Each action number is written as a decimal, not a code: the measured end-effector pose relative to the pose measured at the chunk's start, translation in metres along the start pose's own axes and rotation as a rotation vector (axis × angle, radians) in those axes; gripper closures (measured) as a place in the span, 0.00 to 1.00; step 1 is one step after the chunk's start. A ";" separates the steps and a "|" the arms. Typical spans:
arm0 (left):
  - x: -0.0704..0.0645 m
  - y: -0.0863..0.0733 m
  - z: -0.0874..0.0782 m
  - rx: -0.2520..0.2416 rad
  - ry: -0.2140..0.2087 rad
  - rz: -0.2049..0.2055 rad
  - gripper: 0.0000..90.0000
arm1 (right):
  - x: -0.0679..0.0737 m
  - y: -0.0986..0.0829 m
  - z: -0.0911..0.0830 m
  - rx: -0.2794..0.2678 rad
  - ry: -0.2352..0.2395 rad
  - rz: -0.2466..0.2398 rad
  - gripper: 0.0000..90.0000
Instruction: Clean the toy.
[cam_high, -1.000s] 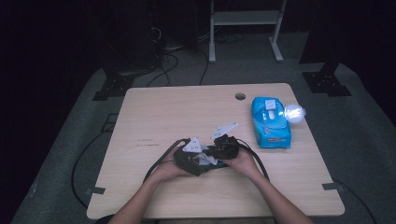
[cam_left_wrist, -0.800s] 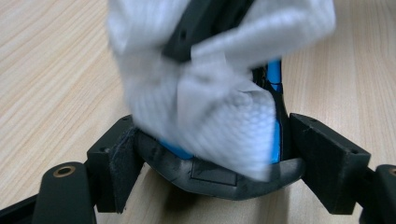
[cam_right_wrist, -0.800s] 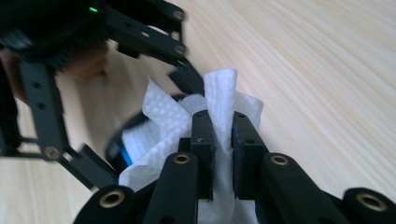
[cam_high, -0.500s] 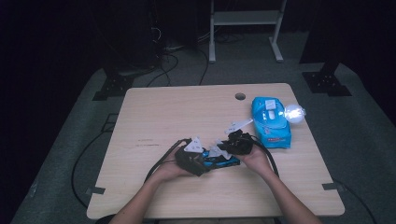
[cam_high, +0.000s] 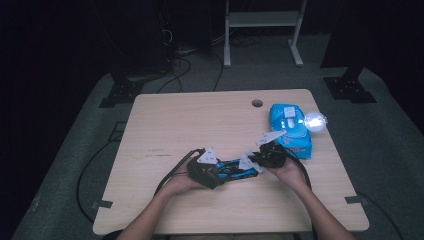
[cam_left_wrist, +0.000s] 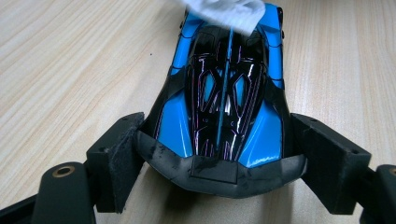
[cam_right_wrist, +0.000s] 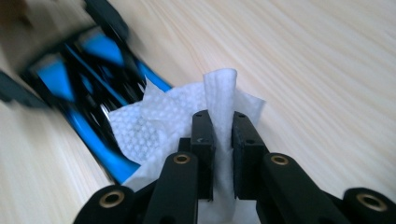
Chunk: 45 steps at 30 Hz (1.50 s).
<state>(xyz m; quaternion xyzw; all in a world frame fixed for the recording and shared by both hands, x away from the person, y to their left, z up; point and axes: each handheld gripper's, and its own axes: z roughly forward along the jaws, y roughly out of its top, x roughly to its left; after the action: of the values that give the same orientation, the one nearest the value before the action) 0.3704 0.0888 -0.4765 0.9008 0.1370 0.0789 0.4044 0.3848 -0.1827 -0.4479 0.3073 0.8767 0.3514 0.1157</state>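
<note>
The left gripper (cam_left_wrist: 219, 158) has its two padded jaws closed against the flanks of a blue and black toy car (cam_left_wrist: 224, 98), clamping it near one end; in the left gripper view the car lies flat on the wood, pointing away from the camera, with a corner of white tissue resting on its far end. The right gripper (cam_right_wrist: 219, 140) has its jaws pressed nearly together on a fold of a white wet wipe (cam_right_wrist: 159, 126), which stands up between them and spreads out over the car's near end (cam_right_wrist: 88, 74); that part of the view is blurred.

In the high view the left gripper (cam_high: 206, 170) and right gripper (cam_high: 267, 155) sit close together near the front middle of the table (cam_high: 190, 120), the toy car (cam_high: 235, 169) lying between them with the wipe (cam_high: 246, 161) at its right end. The table is pale wood with a round cable hole (cam_high: 257, 103) near its far edge. A blue pack of wipes (cam_high: 290, 129) lies on the right side, just beyond the right gripper, its white flap lid shut, and a bright glare sits at its right edge.

The room is dark: grey floor, black cables (cam_high: 175, 70), dark stands at both sides, and a white frame (cam_high: 260, 30) behind the table
</note>
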 end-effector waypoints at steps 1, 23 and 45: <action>0.000 0.000 0.000 0.000 0.001 0.000 0.23 | -0.001 -0.003 -0.001 0.002 0.005 0.011 0.89; -0.001 -0.001 0.000 0.011 0.008 0.005 0.23 | -0.008 -0.006 0.001 -0.032 0.002 0.045 0.89; -0.002 0.000 0.001 0.021 0.013 0.016 0.23 | -0.009 -0.022 -0.004 -0.071 0.024 0.100 0.89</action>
<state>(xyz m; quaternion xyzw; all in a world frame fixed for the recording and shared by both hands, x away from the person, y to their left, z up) 0.3687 0.0877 -0.4774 0.9056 0.1331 0.0865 0.3933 0.3800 -0.2030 -0.4607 0.3423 0.8486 0.3913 0.0980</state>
